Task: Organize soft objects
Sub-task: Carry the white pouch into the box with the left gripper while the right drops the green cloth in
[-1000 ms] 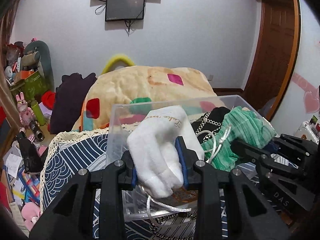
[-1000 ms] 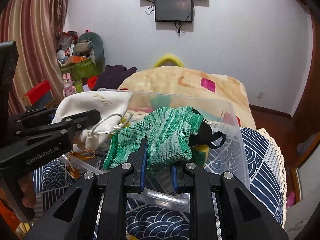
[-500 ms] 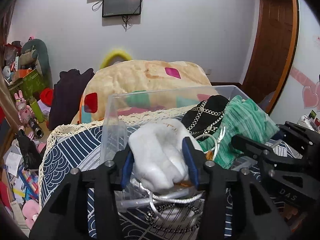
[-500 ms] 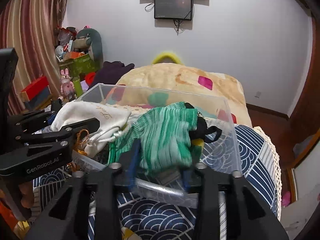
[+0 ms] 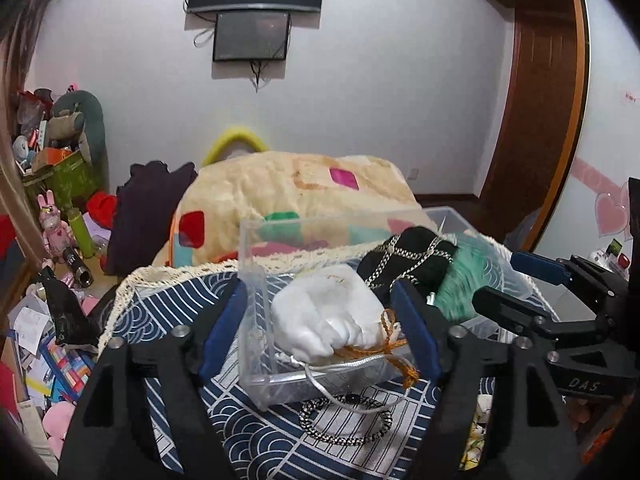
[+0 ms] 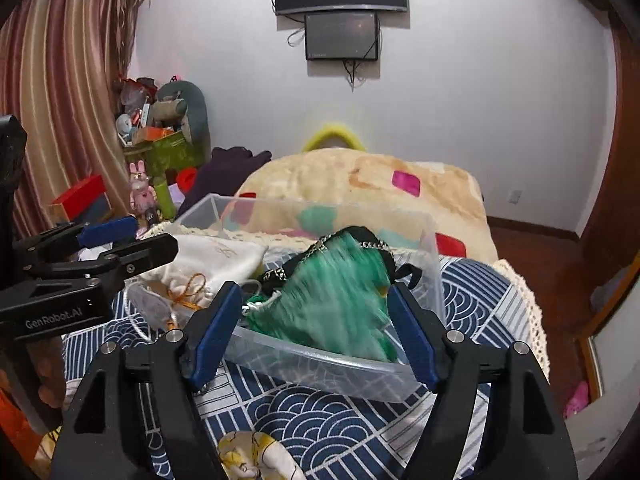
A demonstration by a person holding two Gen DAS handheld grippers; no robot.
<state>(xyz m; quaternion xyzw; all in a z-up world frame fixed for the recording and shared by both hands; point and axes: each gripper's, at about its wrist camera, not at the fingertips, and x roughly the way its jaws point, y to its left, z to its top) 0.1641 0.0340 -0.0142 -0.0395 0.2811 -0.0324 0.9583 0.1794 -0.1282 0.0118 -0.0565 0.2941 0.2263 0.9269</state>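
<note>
The left gripper [image 5: 320,328] stands with its jaws spread wide, gripping nothing; the white drawstring pouch [image 5: 324,316] lies between them inside the clear plastic bin [image 5: 256,304], at the bin's 7 o'clock corner. The right gripper [image 6: 316,332] is likewise spread apart and empty, with the blurred green knit pouch [image 6: 340,304] in the bin at 5 o'clock, resting against a black chain-strap bag [image 5: 412,260]. The bin sits on a navy wave-pattern cloth [image 6: 320,416].
</note>
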